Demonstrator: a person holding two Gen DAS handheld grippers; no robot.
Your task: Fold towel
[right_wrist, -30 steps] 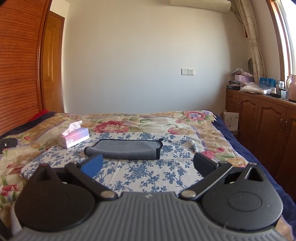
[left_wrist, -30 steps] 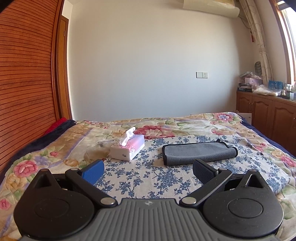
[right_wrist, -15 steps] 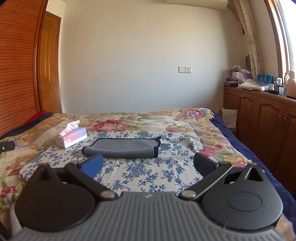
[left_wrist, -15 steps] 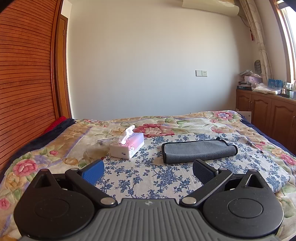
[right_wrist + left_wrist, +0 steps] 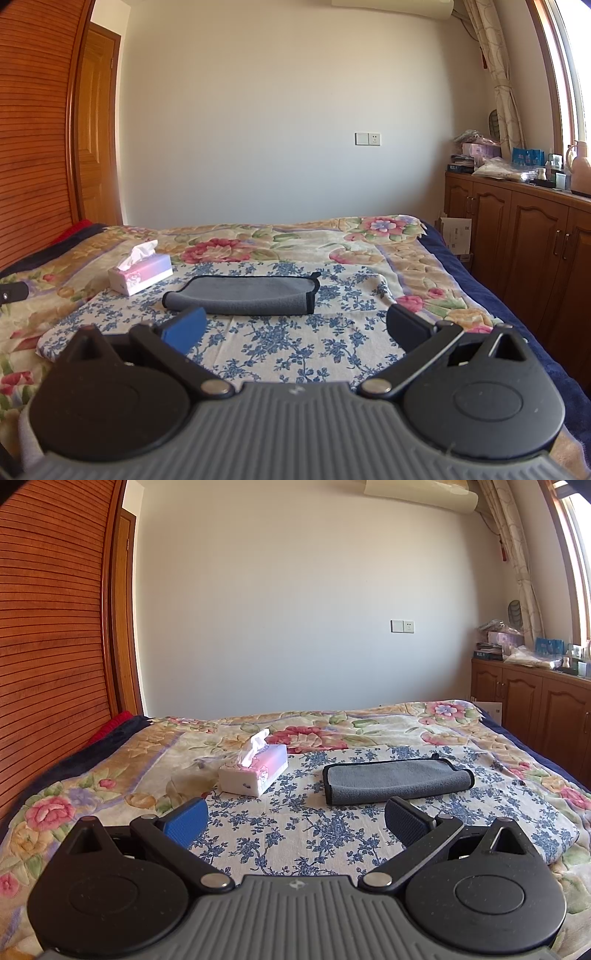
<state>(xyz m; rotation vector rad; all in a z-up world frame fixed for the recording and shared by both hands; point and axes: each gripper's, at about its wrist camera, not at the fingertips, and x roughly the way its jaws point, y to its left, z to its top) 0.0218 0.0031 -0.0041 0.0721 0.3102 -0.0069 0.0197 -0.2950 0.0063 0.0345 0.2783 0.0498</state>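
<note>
A grey towel (image 5: 397, 780) with a dark edge lies folded into a long strip on the blue-flowered cloth (image 5: 295, 830) on the bed; it also shows in the right wrist view (image 5: 242, 295). My left gripper (image 5: 295, 821) is open and empty, held back from the towel over the cloth. My right gripper (image 5: 295, 328) is open and empty, also short of the towel's near edge.
A pink tissue box (image 5: 255, 773) stands left of the towel, also seen in the right wrist view (image 5: 142, 273). The flowered bedspread (image 5: 110, 768) covers the bed. Wooden cabinets (image 5: 517, 236) with clutter stand on the right. A slatted wooden wall (image 5: 48, 627) is on the left.
Both views have tilted up and drawn back slightly, so the towel sits a little farther away. Both grippers stay open. The towel and tissue box have not moved.
</note>
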